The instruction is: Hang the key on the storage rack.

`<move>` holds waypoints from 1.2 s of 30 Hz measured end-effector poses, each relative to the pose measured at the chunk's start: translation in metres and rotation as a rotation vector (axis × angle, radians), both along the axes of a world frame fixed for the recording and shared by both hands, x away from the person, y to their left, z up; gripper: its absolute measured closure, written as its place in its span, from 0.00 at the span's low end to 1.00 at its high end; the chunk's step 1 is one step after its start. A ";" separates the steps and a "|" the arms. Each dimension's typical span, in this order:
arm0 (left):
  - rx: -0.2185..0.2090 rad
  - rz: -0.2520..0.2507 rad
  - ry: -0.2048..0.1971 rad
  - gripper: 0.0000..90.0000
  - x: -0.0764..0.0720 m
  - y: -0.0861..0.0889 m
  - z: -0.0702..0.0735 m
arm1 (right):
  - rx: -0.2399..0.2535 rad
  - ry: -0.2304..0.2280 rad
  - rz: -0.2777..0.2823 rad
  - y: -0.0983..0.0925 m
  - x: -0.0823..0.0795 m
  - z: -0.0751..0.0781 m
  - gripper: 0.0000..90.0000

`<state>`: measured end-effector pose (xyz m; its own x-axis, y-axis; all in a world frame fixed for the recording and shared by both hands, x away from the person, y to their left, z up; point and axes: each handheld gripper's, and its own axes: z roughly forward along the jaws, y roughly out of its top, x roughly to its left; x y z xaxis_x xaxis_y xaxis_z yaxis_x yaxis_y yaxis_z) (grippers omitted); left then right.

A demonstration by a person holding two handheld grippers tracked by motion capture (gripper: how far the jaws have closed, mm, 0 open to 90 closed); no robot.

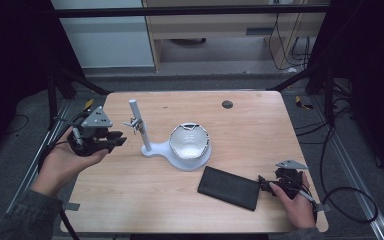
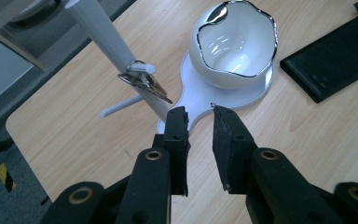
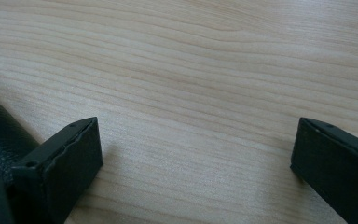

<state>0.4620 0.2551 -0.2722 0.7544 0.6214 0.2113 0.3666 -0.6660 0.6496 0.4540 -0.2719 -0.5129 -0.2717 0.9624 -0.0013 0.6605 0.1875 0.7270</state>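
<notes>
Keys [image 2: 144, 83] hang from a short peg on the white post [image 2: 103, 38] of the stand, just ahead of your left gripper [image 2: 199, 120]; its jaws stand a narrow gap apart with nothing between them, and they touch neither the keys nor the post. From above, your left gripper [image 1: 111, 141] sits at the table's left edge, pointing toward the stand; the keys [image 1: 135, 124] are near its tips but apart from them. Your right gripper [image 3: 193, 154] has its jaws spread wide over bare wood, gripping nothing; the black case [image 3: 0, 135] lies just beside its left jaw, and from above the right gripper [image 1: 267, 186] sits against the short end of that case [image 1: 229, 187]. A white bowl [image 1: 189, 141] with a wavy dark rim rests on the stand's round base [image 1: 200, 162]. No writing is readable. The table [image 1: 250, 130] is pale wood with a small dark disc [image 1: 227, 104] near its far edge; beyond it lie grey floor, cables and dark frame legs.
</notes>
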 end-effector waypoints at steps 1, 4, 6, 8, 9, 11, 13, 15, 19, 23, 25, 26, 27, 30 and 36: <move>-0.002 -0.002 -0.002 0.81 -0.003 -0.001 -0.002 | 0.000 0.000 0.000 0.000 0.000 0.000 0.02; -0.006 -0.002 -0.009 0.75 -0.007 -0.003 -0.006 | 0.000 0.000 0.000 0.000 0.000 0.000 0.02; -0.012 -0.008 -0.011 0.73 -0.011 -0.006 -0.011 | 0.000 0.000 0.000 0.000 0.000 0.000 0.02; -0.012 -0.012 -0.012 0.70 -0.014 -0.010 -0.016 | 0.000 0.000 0.000 0.000 0.000 0.000 0.02; -0.007 -0.018 -0.009 0.69 -0.015 -0.012 -0.019 | 0.000 0.000 0.000 0.000 0.000 0.000 0.02; -0.006 -0.030 -0.012 0.65 -0.020 -0.018 -0.027 | 0.000 0.000 0.000 0.000 0.000 0.000 0.02; -0.008 -0.041 -0.012 0.63 -0.022 -0.023 -0.032 | 0.000 0.000 0.000 0.000 0.000 0.000 0.02; -0.006 -0.050 -0.011 0.61 -0.024 -0.027 -0.035 | 0.000 0.000 0.000 0.000 0.000 0.000 0.02; -0.003 -0.065 -0.010 0.59 -0.024 -0.034 -0.041 | 0.000 0.000 0.000 0.000 0.000 0.000 0.02; -0.003 -0.072 0.003 0.57 -0.024 -0.040 -0.047 | 0.000 0.000 0.000 0.000 0.000 0.000 0.02; -0.003 -0.073 0.004 0.57 -0.024 -0.041 -0.049 | 0.001 0.000 0.000 0.000 0.000 0.000 0.02; 0.000 -0.075 0.005 0.56 -0.024 -0.043 -0.050 | 0.000 0.000 0.001 0.000 0.000 0.000 0.02; 0.002 -0.081 0.009 0.54 -0.024 -0.047 -0.055 | 0.000 0.000 0.001 0.000 0.000 0.000 0.02; 0.005 -0.089 0.019 0.51 -0.022 -0.053 -0.062 | 0.000 0.000 0.000 0.000 0.000 0.000 0.02; -0.003 -0.099 0.034 0.46 -0.019 -0.065 -0.074 | 0.000 0.000 0.000 0.000 0.000 0.000 0.02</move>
